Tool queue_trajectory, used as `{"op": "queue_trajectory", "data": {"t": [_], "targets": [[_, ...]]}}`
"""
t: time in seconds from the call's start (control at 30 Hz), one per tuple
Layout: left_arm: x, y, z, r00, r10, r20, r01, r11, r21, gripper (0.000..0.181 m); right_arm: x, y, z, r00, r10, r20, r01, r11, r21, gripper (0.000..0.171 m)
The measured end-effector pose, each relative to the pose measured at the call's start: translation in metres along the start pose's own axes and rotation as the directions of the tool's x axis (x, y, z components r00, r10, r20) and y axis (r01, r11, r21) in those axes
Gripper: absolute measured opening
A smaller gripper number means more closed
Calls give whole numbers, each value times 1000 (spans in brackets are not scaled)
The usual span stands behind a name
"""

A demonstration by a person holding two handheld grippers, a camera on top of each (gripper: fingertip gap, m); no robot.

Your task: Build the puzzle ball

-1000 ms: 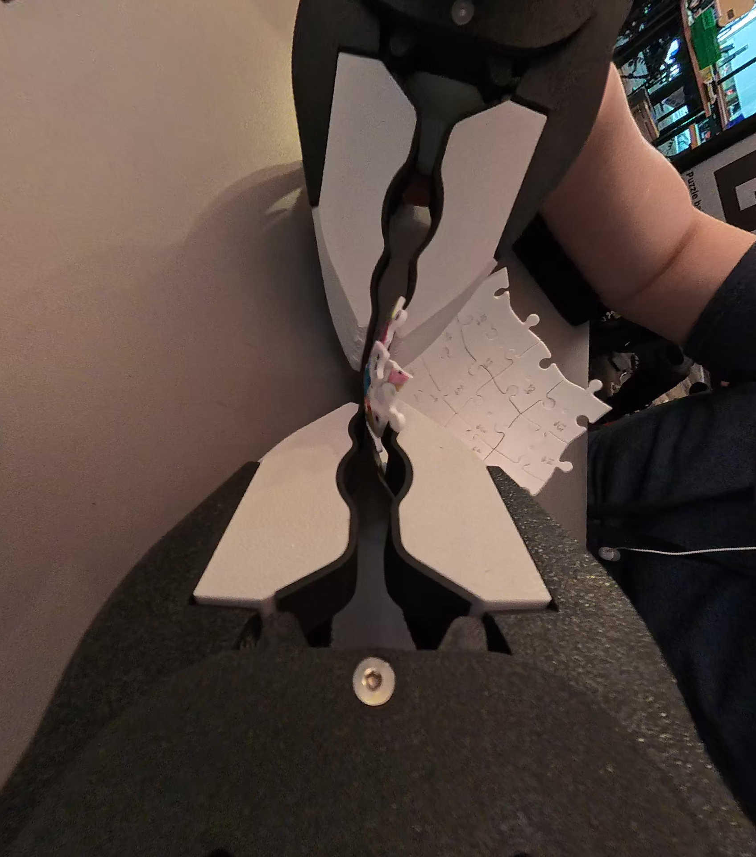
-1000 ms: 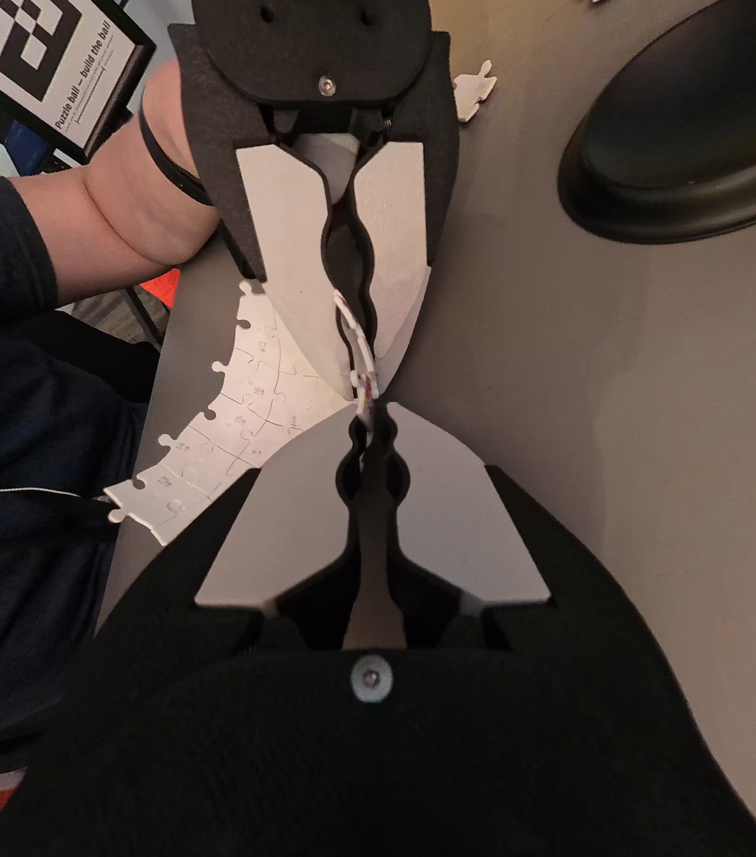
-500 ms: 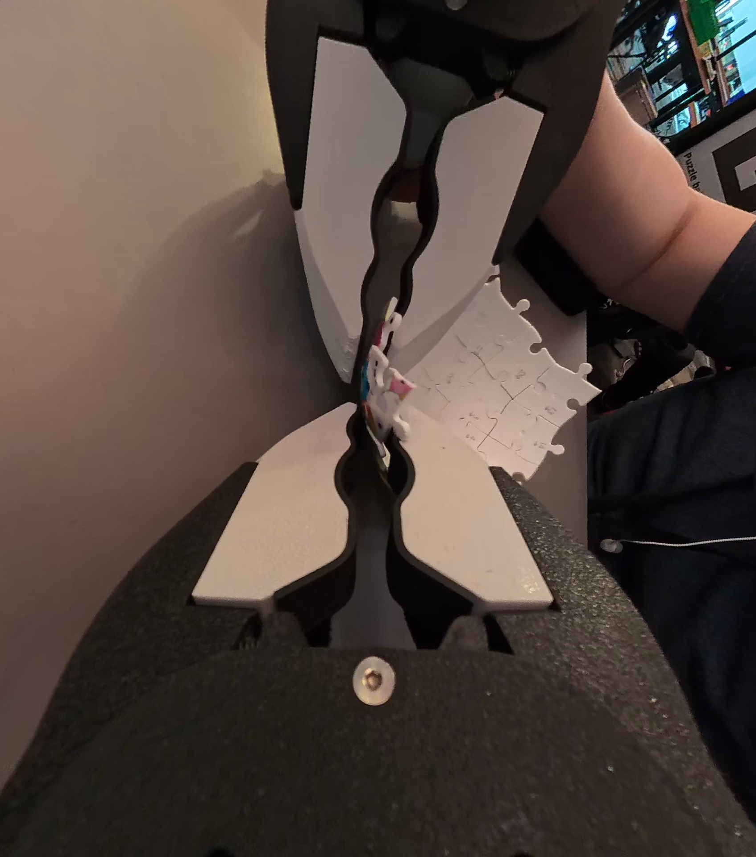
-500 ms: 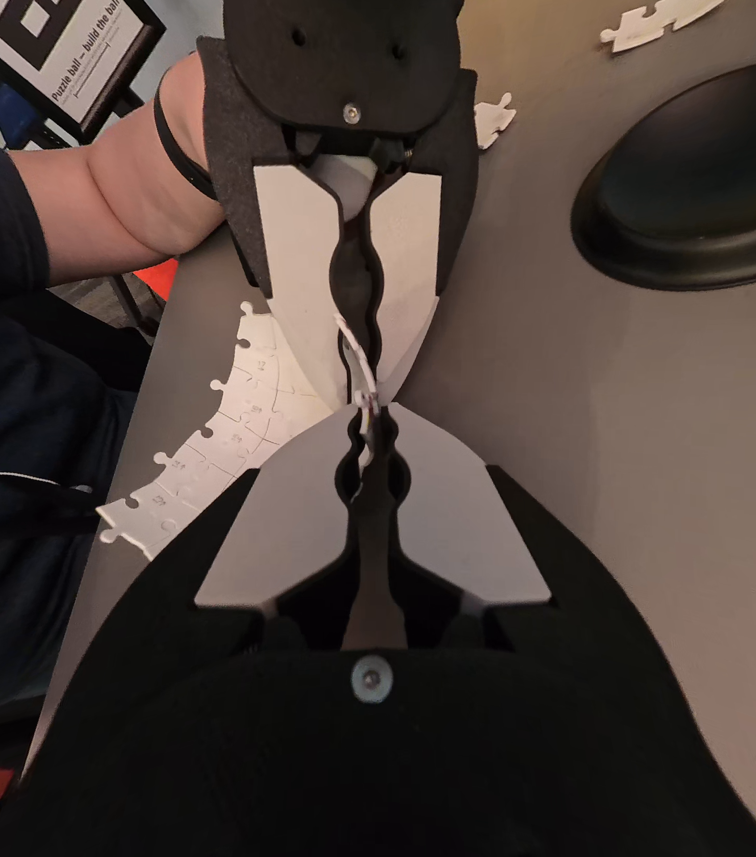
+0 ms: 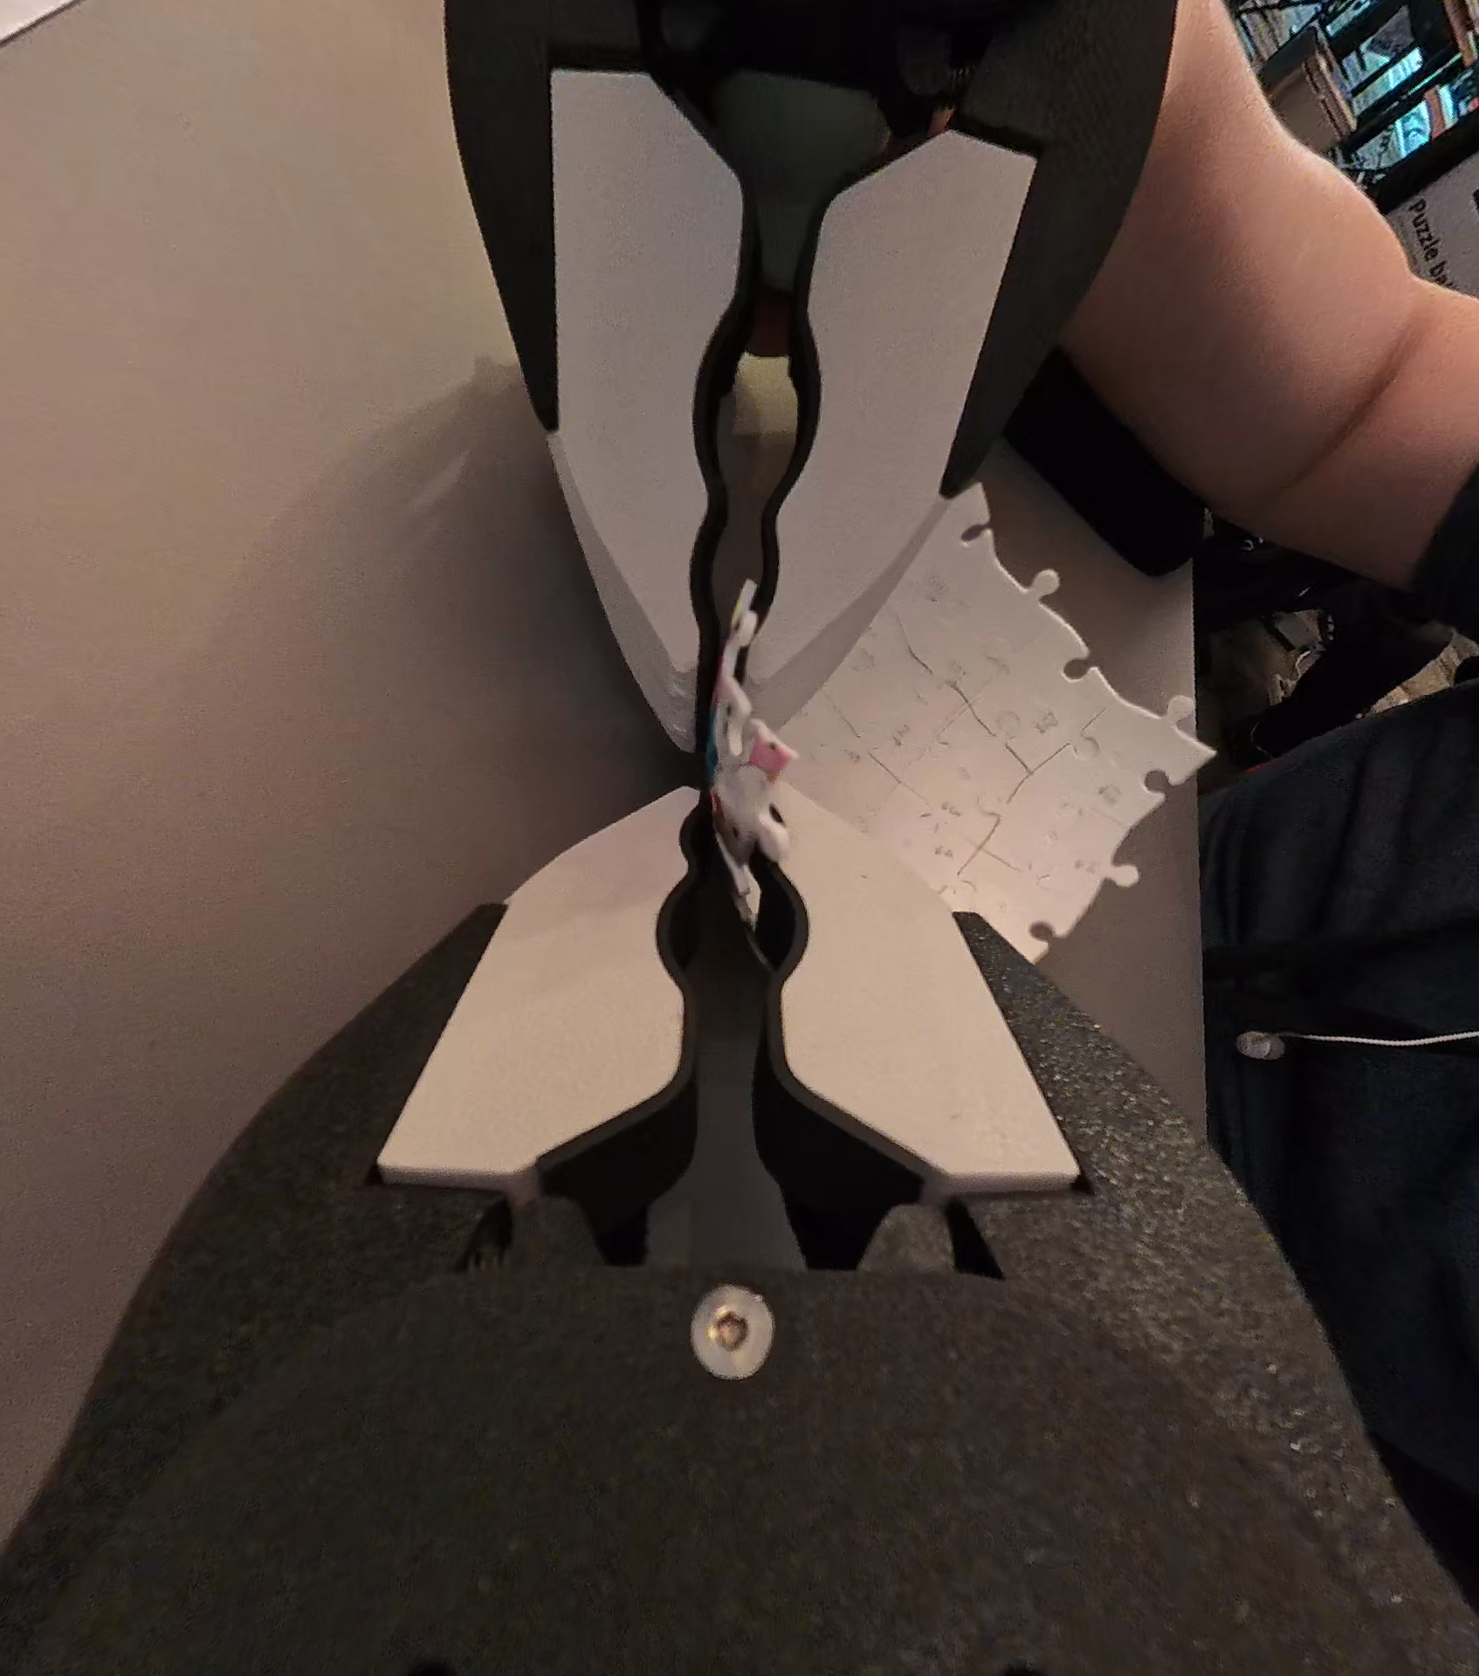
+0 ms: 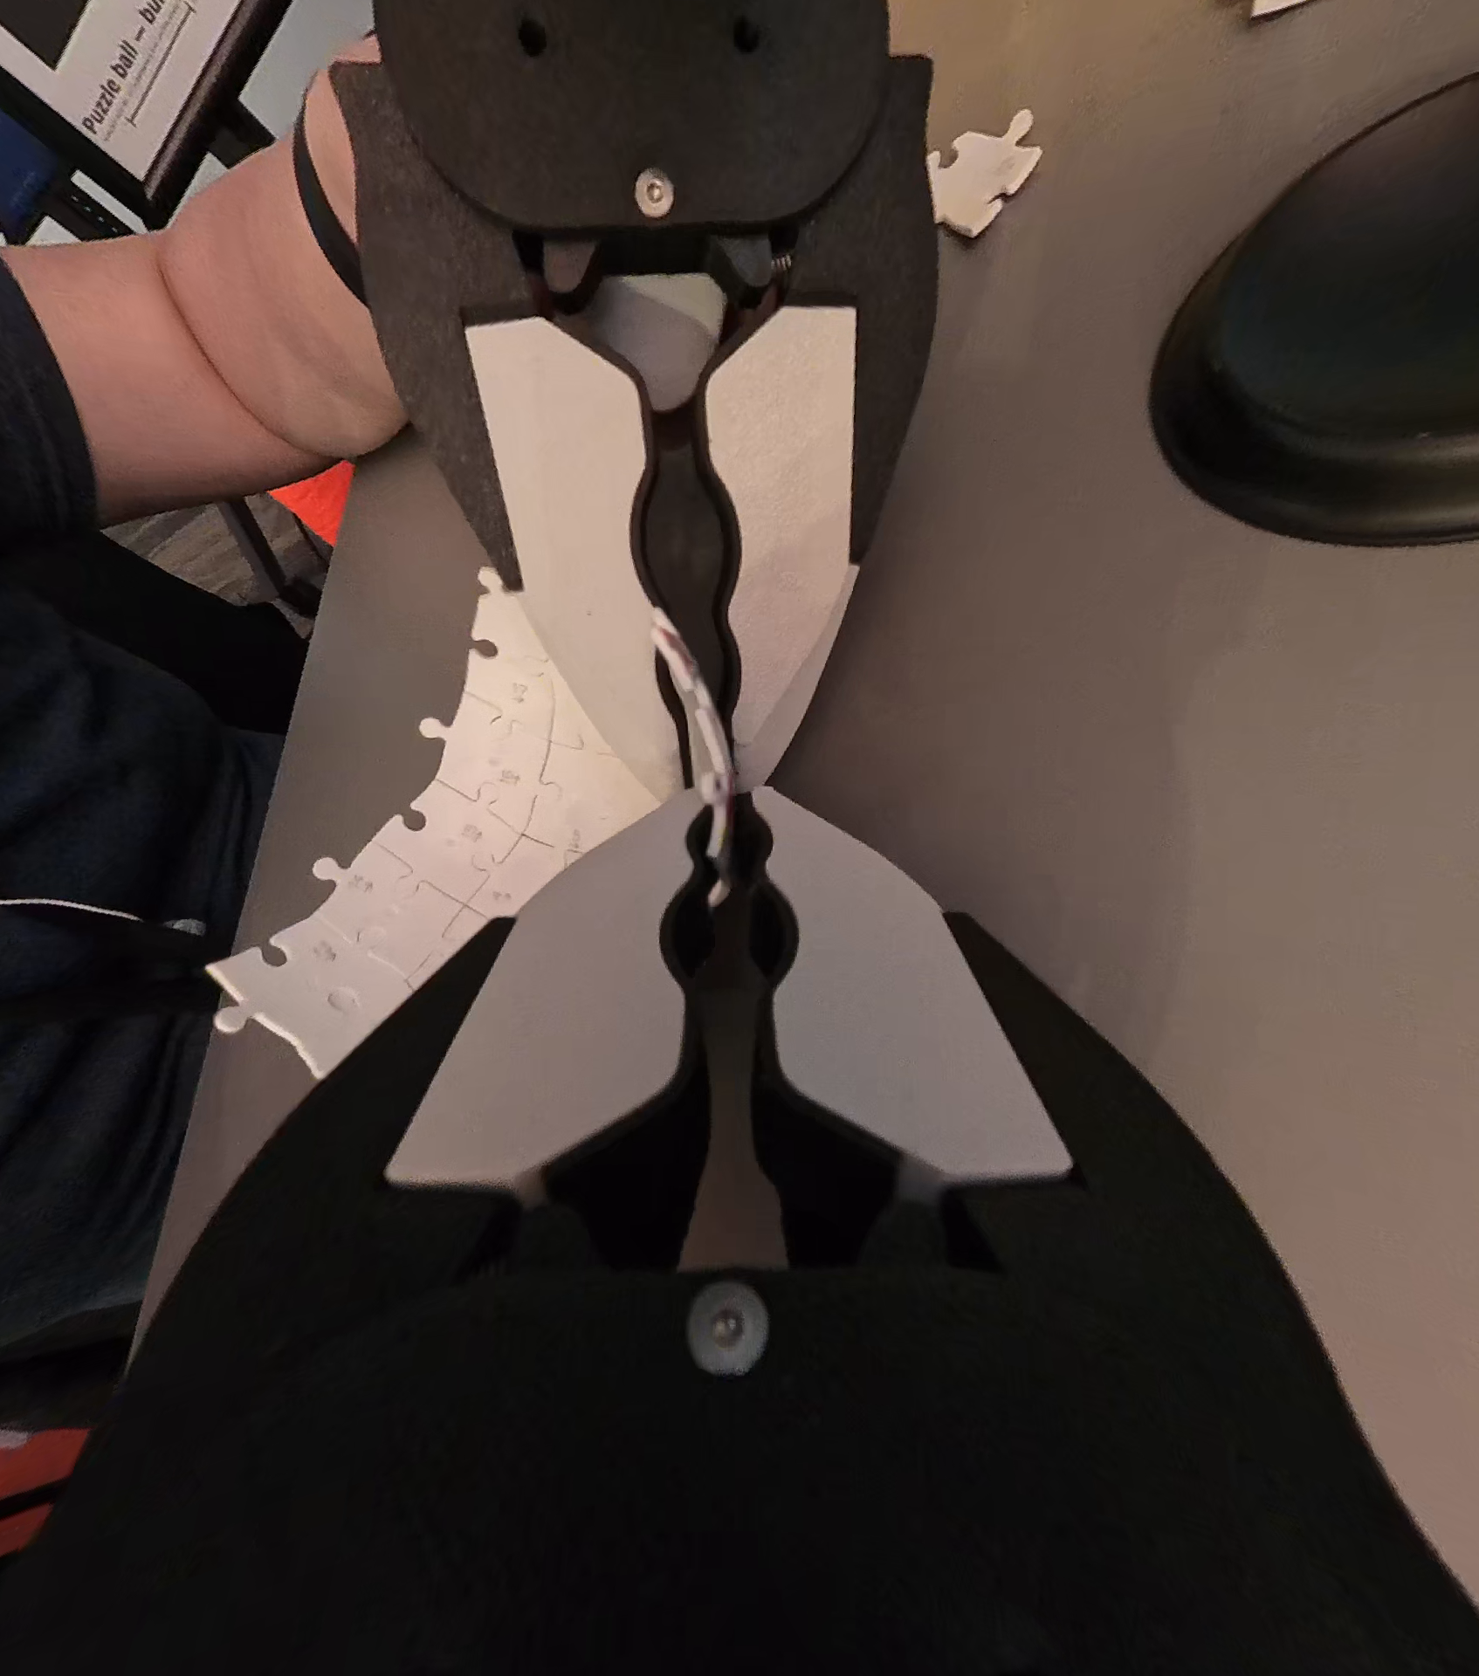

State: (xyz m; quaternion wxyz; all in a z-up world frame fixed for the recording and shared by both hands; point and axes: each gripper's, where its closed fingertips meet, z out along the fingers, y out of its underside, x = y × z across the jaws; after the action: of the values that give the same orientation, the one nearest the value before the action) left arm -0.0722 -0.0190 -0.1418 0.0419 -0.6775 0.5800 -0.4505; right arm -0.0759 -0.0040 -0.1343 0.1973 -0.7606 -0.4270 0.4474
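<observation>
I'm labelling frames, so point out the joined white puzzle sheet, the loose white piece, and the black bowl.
joined puzzle sheet (image 5: 1003, 757), left wrist view, its middle.
loose piece (image 6: 985, 177), right wrist view, its centre.
black bowl (image 6: 1389, 345), right wrist view, its inside.

A: Both views dim, warm indoor light. Table (image 5: 173, 544) goes from pale tan to grey.

B: Shadows?

A: Soft one on the table just left of the far gripper (image 5: 722, 725) in the left wrist view. Glare only on a bright screen (image 5: 1443, 54), top right corner.

B: Sharpness?

A: Wide-angle bend at the edges. Near gripper body (image 6: 718, 1451) almost pure black, slight blur overall.
</observation>
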Motion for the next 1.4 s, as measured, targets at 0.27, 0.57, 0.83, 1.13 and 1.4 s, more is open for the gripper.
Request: {"op": "queue_trajectory", "data": {"t": [0.27, 0.57, 0.83, 1.13, 1.4], "targets": [[-1, 0, 1, 998, -48, -30, 48, 999, 10, 6, 0, 0, 1, 999, -32, -20, 32, 999, 6, 4], [0, -2, -1, 999, -42, -33, 43, 999, 21, 6, -2, -8, -6, 1000, -30, -1, 30, 997, 67, 6], [-3, -2, -1, 998, -53, -18, 54, 998, 28, 6, 3, -11, -4, 993, -60, -104, 61, 998, 10, 3], [-4, 1, -1, 997, -75, -21, 75, 997, 18, 4, 3, -11, -18, 990, -94, -106, 102, 993, 64, 14], [-4, 0, 0, 997, -74, -18, 74, 997, 21, 4, 4, -9, -8, 991, -80, -112, 84, 996, 34, 4]]}}
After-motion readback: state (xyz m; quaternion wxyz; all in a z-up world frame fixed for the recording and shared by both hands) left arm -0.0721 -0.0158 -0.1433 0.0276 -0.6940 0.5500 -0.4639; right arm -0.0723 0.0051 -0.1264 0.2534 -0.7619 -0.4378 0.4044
